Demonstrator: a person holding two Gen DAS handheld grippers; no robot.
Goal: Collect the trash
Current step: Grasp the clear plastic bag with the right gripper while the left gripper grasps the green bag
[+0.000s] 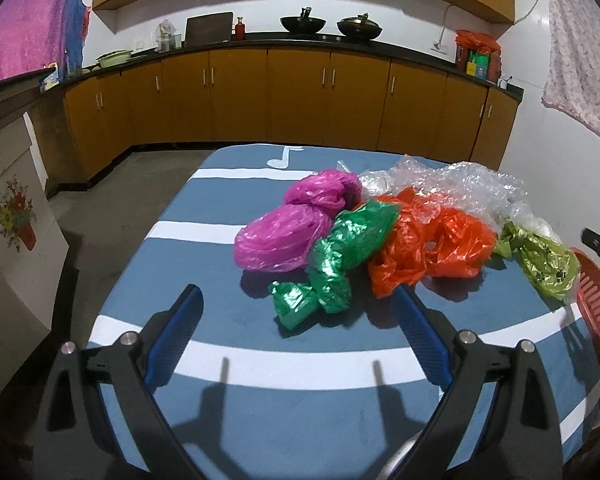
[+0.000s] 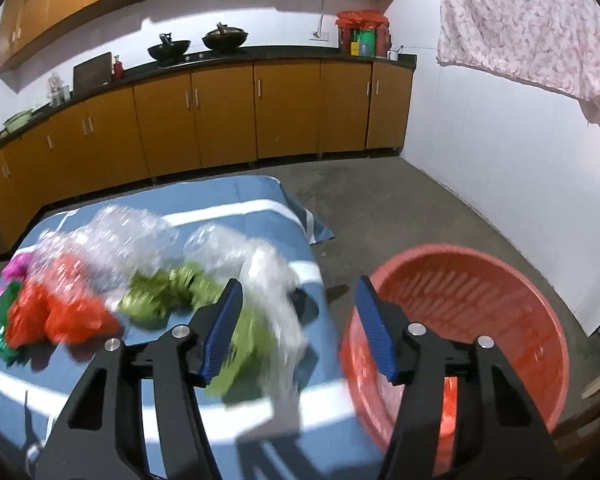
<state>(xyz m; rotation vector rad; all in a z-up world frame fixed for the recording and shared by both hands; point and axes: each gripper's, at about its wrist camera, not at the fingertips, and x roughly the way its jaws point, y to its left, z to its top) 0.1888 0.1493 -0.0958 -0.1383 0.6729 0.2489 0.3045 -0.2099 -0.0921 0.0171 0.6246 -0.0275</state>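
A heap of crumpled plastic bags lies on a table with a blue cloth with white stripes [image 1: 204, 280]: a magenta bag [image 1: 284, 232], a green bag [image 1: 336, 256], an orange bag [image 1: 428, 248], clear bubble wrap [image 1: 452, 180] and an olive-green bag [image 1: 544, 260]. My left gripper [image 1: 298, 294] is open, just short of the green bag. My right gripper [image 2: 298, 286] is open above the table's right edge. A clear plastic piece [image 2: 276, 304], blurred, hangs between its jaws, touching neither. The olive bag [image 2: 168, 292] lies to its left. A red basket [image 2: 480, 320] stands on the floor to its right.
The red basket's rim [image 1: 596, 304] shows past the table's right edge in the left wrist view. Brown kitchen cabinets [image 1: 300, 96] run along the far wall. A white box with a flower picture [image 1: 16, 232] stands left of the table. A patterned cloth [image 2: 532, 20] hangs at the right.
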